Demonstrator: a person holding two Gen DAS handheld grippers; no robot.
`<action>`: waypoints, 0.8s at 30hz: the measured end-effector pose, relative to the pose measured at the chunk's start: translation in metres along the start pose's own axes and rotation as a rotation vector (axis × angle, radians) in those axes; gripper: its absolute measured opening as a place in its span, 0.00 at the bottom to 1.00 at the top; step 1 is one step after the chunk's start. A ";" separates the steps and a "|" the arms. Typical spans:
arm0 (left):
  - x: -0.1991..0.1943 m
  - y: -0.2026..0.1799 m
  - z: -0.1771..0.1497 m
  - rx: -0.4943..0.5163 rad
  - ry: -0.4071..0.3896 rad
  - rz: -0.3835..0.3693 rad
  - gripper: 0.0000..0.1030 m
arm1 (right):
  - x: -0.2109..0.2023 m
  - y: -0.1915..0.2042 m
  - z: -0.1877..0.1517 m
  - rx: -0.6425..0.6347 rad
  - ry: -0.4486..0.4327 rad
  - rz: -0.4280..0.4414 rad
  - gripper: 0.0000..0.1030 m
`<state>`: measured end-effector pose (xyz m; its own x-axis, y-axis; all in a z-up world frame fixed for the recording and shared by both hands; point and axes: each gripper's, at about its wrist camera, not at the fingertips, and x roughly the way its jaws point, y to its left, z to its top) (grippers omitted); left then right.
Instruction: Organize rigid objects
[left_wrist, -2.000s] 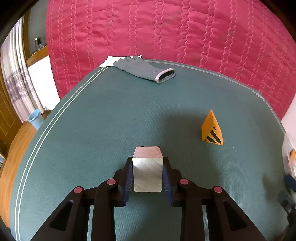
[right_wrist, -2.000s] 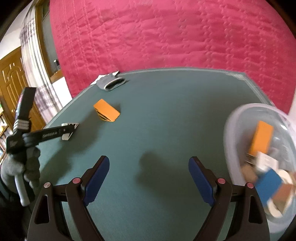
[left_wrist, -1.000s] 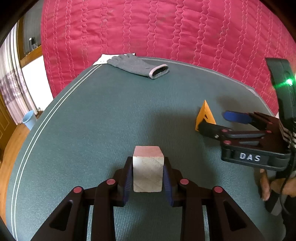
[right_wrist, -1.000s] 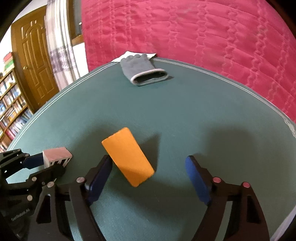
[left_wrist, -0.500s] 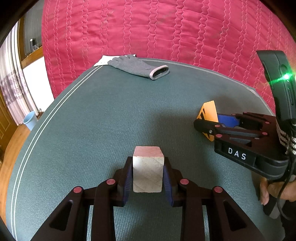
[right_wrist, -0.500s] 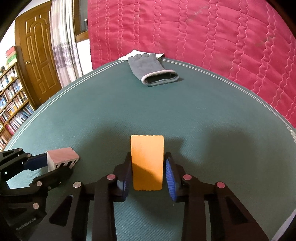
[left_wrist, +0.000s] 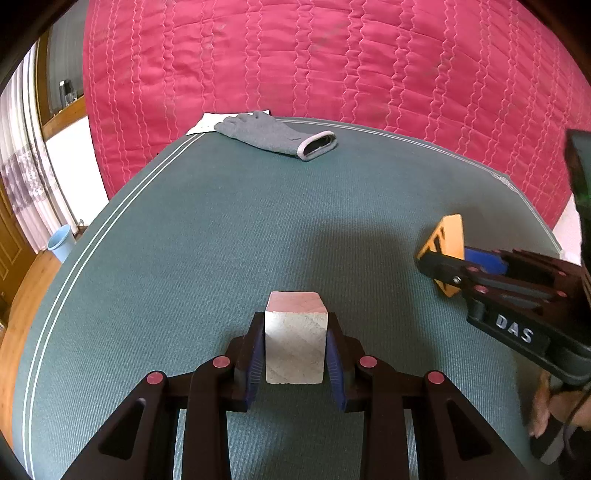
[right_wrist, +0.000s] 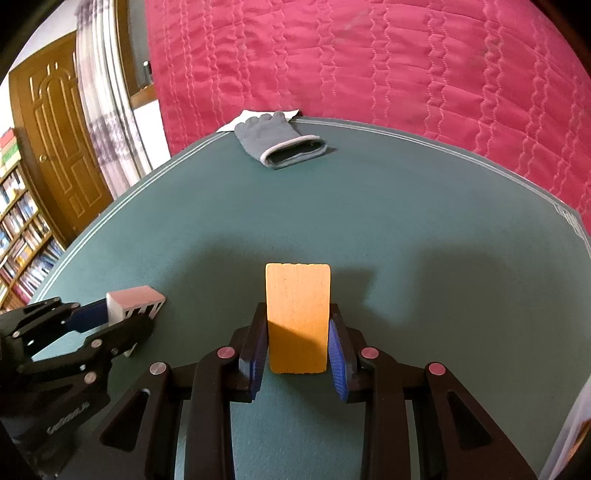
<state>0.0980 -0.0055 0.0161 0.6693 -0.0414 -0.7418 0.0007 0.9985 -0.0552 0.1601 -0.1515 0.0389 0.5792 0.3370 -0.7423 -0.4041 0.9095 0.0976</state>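
**Right tongs now clamped on the orange block**

Since a second ago, our right gripper (right_wrist: 297, 343) has gone from standing wide around the orange wedge block (right_wrist: 297, 317) to gripping it: the jaws have just been closing, and the blue pads now press both flanks of the block, which stands upright between them. Seen from the left wrist camera, that same block (left_wrist: 448, 236) sits at about 3 o'clock, its striped triangular side facing us, with the right gripper (left_wrist: 439, 258) reaching in from the right edge and a bare hand (left_wrist: 554, 410) holding its handle.

Our left gripper (left_wrist: 295, 350) has not shifted; its narrow jaws hold a pale wooden cube (left_wrist: 295, 336) with a pinkish top. From the right wrist camera the cube (right_wrist: 135, 301) appears at 9 o'clock, showing dark stripes on one face, pinched in the left gripper (right_wrist: 122, 314).

Both blocks are over the green tabletop (left_wrist: 221, 229). At 12 o'clock, near the far edge, lies a grey work glove (left_wrist: 277, 134), cuff open towards us, on a white sheet of paper (left_wrist: 205, 123). Behind hangs a red quilted cloth (left_wrist: 332, 62).
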 end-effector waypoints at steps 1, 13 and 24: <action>0.000 -0.001 0.000 0.003 -0.002 -0.001 0.31 | -0.002 -0.001 -0.002 0.007 -0.003 0.003 0.30; -0.005 -0.007 -0.004 0.032 -0.023 0.008 0.31 | -0.032 -0.006 -0.030 0.083 -0.037 0.025 0.30; -0.012 -0.020 -0.011 0.072 -0.037 -0.003 0.31 | -0.055 -0.012 -0.050 0.144 -0.070 0.024 0.30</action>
<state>0.0817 -0.0257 0.0191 0.6965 -0.0443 -0.7162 0.0550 0.9985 -0.0082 0.0977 -0.1934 0.0453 0.6203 0.3704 -0.6914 -0.3152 0.9249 0.2127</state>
